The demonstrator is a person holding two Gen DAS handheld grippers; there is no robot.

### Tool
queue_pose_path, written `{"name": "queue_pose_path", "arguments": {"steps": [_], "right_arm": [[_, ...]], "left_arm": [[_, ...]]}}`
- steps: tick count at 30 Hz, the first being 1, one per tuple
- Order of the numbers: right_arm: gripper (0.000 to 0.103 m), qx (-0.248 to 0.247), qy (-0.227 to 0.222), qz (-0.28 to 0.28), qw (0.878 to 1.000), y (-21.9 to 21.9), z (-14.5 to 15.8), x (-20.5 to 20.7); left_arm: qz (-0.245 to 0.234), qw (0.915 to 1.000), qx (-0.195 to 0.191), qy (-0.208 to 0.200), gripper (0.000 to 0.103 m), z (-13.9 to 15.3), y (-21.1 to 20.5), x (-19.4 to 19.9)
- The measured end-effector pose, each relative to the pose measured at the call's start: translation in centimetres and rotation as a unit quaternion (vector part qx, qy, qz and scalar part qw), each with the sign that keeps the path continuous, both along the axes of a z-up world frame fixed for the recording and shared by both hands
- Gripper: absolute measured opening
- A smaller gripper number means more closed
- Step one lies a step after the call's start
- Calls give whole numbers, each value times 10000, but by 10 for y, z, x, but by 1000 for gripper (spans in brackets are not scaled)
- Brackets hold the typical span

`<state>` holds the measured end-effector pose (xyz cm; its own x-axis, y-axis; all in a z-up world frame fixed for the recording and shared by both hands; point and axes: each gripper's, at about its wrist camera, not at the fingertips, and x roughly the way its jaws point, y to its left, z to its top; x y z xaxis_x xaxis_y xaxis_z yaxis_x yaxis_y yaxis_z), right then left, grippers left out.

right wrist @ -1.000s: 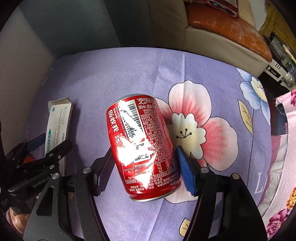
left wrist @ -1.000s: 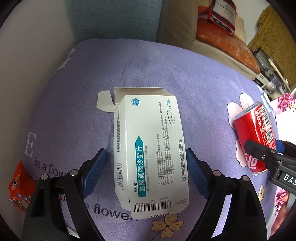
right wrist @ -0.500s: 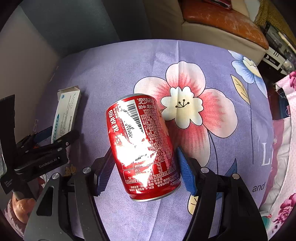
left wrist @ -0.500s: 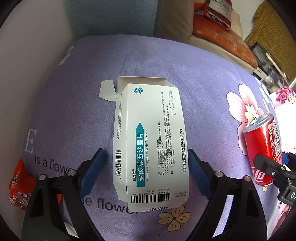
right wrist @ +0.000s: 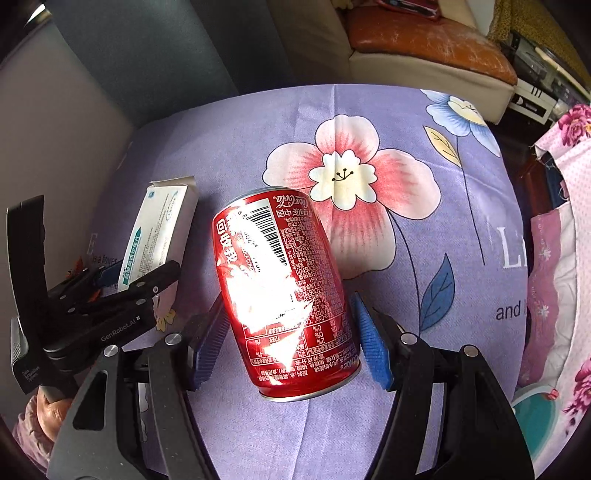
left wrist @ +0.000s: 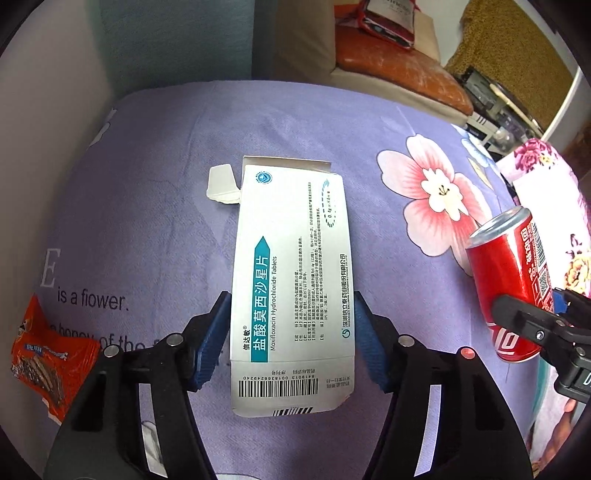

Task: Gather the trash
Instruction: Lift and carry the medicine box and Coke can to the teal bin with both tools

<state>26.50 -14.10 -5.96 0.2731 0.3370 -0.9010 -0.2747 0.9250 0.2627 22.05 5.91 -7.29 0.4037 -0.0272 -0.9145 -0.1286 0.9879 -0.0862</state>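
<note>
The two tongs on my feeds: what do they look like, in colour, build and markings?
Both match: the left tongs and right tongs have glossy black forked arms with cut-out slots, round silver rivets and blue ribbed pads on the fingertips. The right wrist view shows the left unit's black body printed in white, "GenRobot.AI". One rivet on the left tongs shows red. No cables or sleeves visible.

I am in a home. Past my gripper is a sofa point(left wrist: 399, 70) with an orange cushion point(right wrist: 424, 33), and under it a purple flower cloth point(left wrist: 166, 221).
</note>
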Motion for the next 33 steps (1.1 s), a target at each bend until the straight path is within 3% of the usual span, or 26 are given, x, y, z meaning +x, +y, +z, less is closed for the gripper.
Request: {"name": "queue_pose_path", "arguments": {"steps": [16,28,33], "right_arm": [[63,341,-212,-717,9966,-59,8,-113],[63,795,-271,-1374,9869,-116,7,-183],[63,692,-560,-1544,9840,-134,12,-209]], "left_arm": [[-711,9972,-190,-142,65,14,-64,-81],[-1284,9914,-208,-148,65,17,-117,-139],[-1488,9886,-97,-227,65,24,-140,-154]]}}
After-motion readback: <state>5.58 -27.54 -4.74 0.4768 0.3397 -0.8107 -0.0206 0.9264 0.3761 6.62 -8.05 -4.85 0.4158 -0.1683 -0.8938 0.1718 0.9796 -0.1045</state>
